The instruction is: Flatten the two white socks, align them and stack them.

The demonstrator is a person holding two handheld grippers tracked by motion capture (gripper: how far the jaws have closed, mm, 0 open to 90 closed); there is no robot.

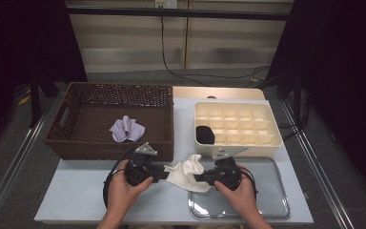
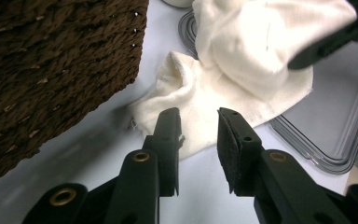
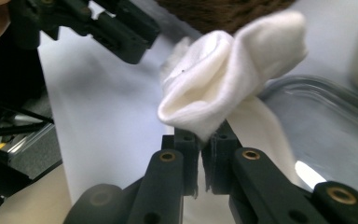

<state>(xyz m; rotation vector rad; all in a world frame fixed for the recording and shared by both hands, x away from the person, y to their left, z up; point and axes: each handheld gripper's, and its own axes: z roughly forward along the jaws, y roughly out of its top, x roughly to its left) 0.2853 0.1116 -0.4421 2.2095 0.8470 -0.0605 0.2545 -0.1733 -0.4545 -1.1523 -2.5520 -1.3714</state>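
White and floppy, the sock point(image 1: 187, 172) lies half on the tray point(image 1: 267, 200), pinched tight in the right gripper point(image 3: 204, 140), the left gripper point(image 2: 198, 122) gaping at its edge, so it looks light to lift.

High view overhead facing forward, gripper views close, sharing white cloth point(image 1: 188, 172)

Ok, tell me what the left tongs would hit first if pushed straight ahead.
Most likely the white cloth: the left tongs stand open, its edge just ahead between their tips. The right tongs grip its other end.
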